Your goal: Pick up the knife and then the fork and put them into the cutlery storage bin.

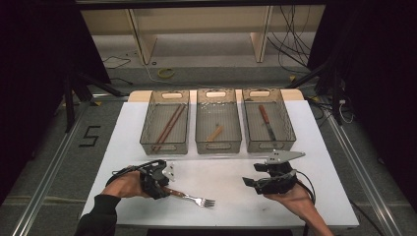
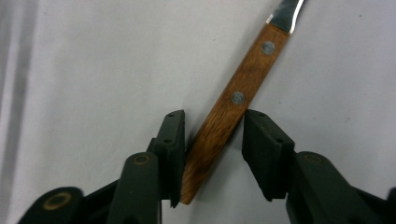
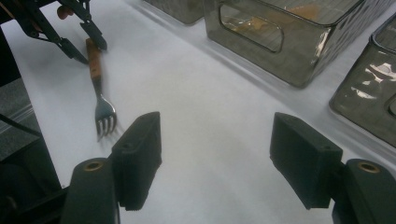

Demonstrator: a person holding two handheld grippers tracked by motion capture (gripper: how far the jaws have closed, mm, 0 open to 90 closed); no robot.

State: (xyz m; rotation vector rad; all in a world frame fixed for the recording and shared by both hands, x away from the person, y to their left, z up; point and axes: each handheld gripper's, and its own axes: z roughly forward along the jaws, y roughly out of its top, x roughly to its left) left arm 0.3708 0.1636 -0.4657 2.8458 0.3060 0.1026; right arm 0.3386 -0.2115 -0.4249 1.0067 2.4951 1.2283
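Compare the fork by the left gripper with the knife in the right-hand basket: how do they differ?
The fork lies on the bare white table, while the knife lies inside the right basket. The fork ends in tines; the knife ends in a plain blade. The fork's handle sits between the left gripper jaws; nothing is near the knife. Both have wooden handles and metal ends.

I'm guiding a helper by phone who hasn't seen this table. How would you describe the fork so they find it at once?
Start at the white table with three mesh bins along its far edge. On the bare sheet in front of them, near the left gripper, lies the fork, its wooden handle between that gripper's fingers. It is the one utensil outside the bins, with metal tines.
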